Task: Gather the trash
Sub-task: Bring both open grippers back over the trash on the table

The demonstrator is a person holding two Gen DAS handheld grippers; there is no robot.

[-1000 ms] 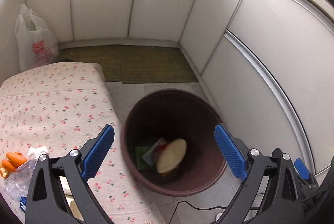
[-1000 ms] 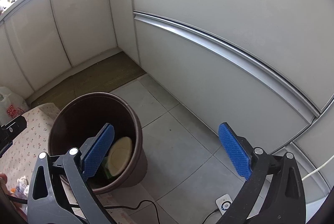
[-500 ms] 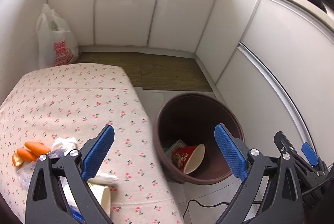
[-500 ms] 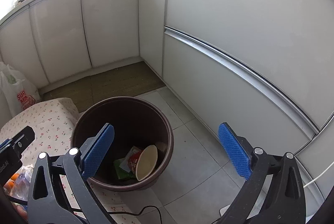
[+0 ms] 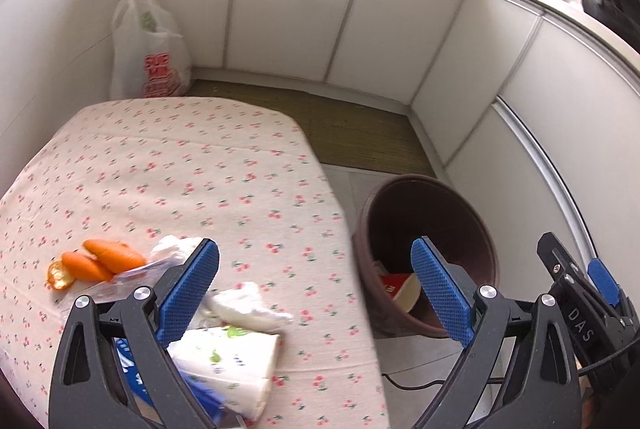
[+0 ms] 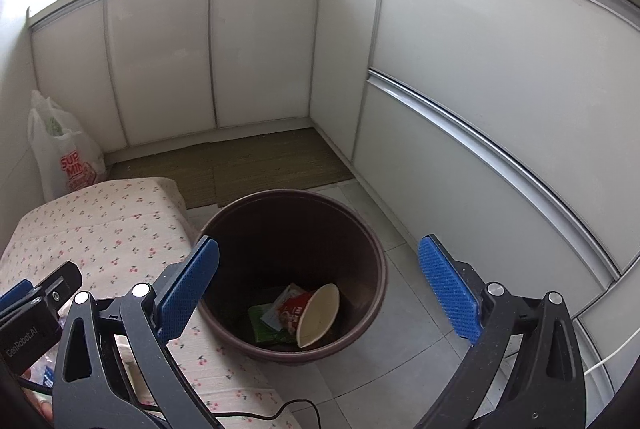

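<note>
Your left gripper [image 5: 316, 293] hangs over the near edge of the table [image 5: 168, 165], both blue pads spread wide with nothing between them; your right gripper [image 6: 320, 289] sits above the floor by the bin, pads equally wide apart and empty. One brown round bin [image 6: 372, 257] stands on the tiled floor just beside the table's right edge. Inside it you can count one red paper bowl [image 6: 316, 315] lying on its side, cream interior facing out, one green packet [image 6: 262, 325] and one lighter wrapper [image 6: 284, 303] under it. On the table's cherry-print cloth, trash remaining near your left gripper: two orange carrot-like pieces [image 5: 102, 259] side by side, touching a clear plastic wrapper [image 5: 120, 281]; two crumpled white tissues, one [image 5: 176, 245] just behind the left pad, one [image 5: 248, 307] between the pads and nearer the table edge; one white paper cup [image 5: 232, 369] on its side with a small green print, mouth toward the right; one blue-and-white packet [image 5: 132, 377] partly hidden behind the gripper frame, so its shape is unclear. One white plastic bag [image 5: 148, 45] with red lettering stands on the floor in the far corner against the cabinets. One woven green mat [image 6: 240, 165] lies along the cabinet base. One black cable [image 6: 280, 411] trails across the floor below the bin
</note>
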